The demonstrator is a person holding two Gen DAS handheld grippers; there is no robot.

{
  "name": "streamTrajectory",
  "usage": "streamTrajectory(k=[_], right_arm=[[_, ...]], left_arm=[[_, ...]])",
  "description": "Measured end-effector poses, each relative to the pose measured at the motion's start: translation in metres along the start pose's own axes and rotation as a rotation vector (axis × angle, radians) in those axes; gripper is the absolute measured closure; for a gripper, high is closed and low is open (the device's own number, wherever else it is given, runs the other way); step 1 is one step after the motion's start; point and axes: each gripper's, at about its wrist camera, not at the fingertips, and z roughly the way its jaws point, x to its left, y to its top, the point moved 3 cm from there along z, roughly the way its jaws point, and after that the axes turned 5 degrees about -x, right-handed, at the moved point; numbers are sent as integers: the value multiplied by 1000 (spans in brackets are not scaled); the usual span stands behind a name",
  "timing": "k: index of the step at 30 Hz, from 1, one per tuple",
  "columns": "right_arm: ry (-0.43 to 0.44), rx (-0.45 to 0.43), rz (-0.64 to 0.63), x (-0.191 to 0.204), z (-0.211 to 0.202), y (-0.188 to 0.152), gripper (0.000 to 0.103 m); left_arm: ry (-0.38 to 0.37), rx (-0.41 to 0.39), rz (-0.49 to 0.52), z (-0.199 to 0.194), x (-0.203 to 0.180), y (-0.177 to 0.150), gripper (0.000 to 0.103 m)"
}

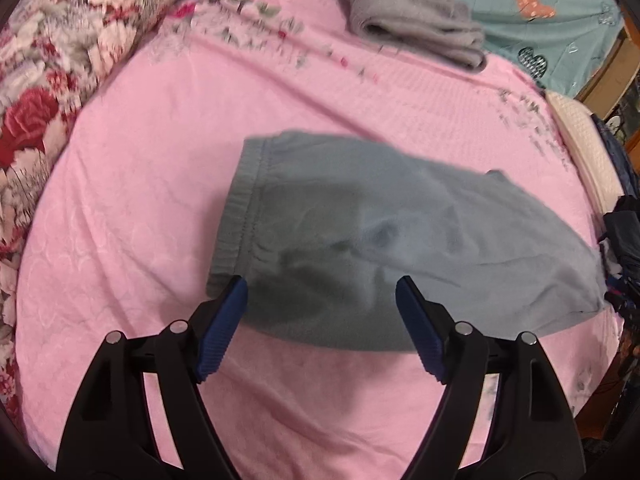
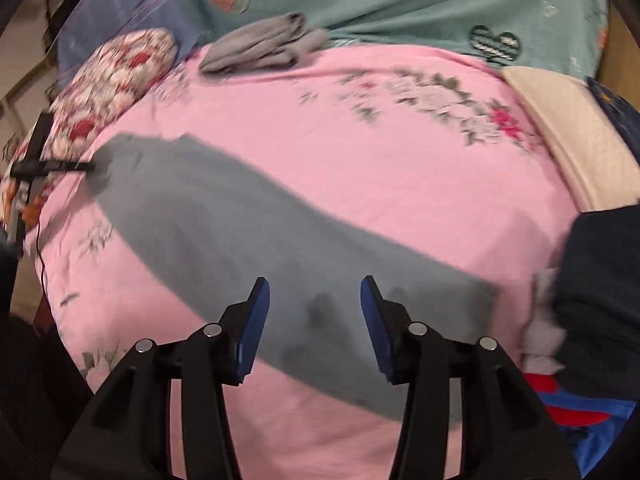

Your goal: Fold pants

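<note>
Bare pink bedspread (image 1: 132, 184) around pants (image 1: 360, 240)

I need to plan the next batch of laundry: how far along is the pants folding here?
Partly done: the grey pants lie in one long strip on the pink sheet, apparently folded lengthwise. Both the left hand-held gripper and right hand-held gripper are open, holding nothing. Folding across remains.

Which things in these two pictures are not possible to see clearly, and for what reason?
- Grey pants, right wrist view: motion blur hides seams and fold lines.
- Pants' far end, left wrist view: lies at the warped picture edge, beside a dark pile; unclear if leg ends or a fold.
- Dark pile, both views: cut by the edge; its content unknown.
- Folded grey cloth: too small to name.
</note>
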Motion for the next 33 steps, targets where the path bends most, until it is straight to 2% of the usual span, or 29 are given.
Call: streamTrajectory(k=[2, 5, 6, 7, 8, 9, 11, 14, 17, 21, 23, 24, 25, 30, 33], right_arm=[[-14, 105, -13, 5, 20, -19, 54], [-28, 143, -3, 2, 12, -29, 54], [-57, 153, -2, 2, 5, -27, 54], [-62, 126, -6, 5, -1, -23, 54], [-29, 94, -24, 12, -5, -19, 54], [15, 50, -68, 25, -8, -12, 54], [22, 1, -178, 49, -2, -2, 54], [37, 33, -346, 86, 27, 3, 61], [41, 87, -448, 101, 52, 5, 64], [65, 96, -443, 105, 65, 15, 67], [79, 104, -438, 107, 70, 19, 77], [83, 109, -441, 109, 71, 18, 91], [81, 116, -452, 112, 71, 18, 98], [112, 99, -485, 126, 46, 19, 100], [131, 93, -437, 120, 33, 23, 100]], left_arm=[[-8, -1, 15, 1, 4, -5, 25], [-20, -3, -15, -8, 15, -7, 25], [19, -13, -24, -10, 20, -6, 25], [51, -20, -36, -11, 26, -6, 25], [33, -17, -65, -12, 32, -6, 25], [10, -12, -99, -12, 36, -6, 25], [-8, -18, -113, -15, 35, -8, 25], [-14, -31, -76, -22, 24, -11, 25], [-27, -40, -58, -26, 17, -11, 25], [-44, -40, -63, -23, 16, -8, 25], [-53, -27, -70, -18, 15, -8, 25], [-52, -22, -70, -15, 13, -7, 25], [-52, -19, -68, -13, 12, -6, 25], [-59, -29, -59, -14, 9, -4, 25], [-63, -47, -64, -20, 10, -2, 25]])
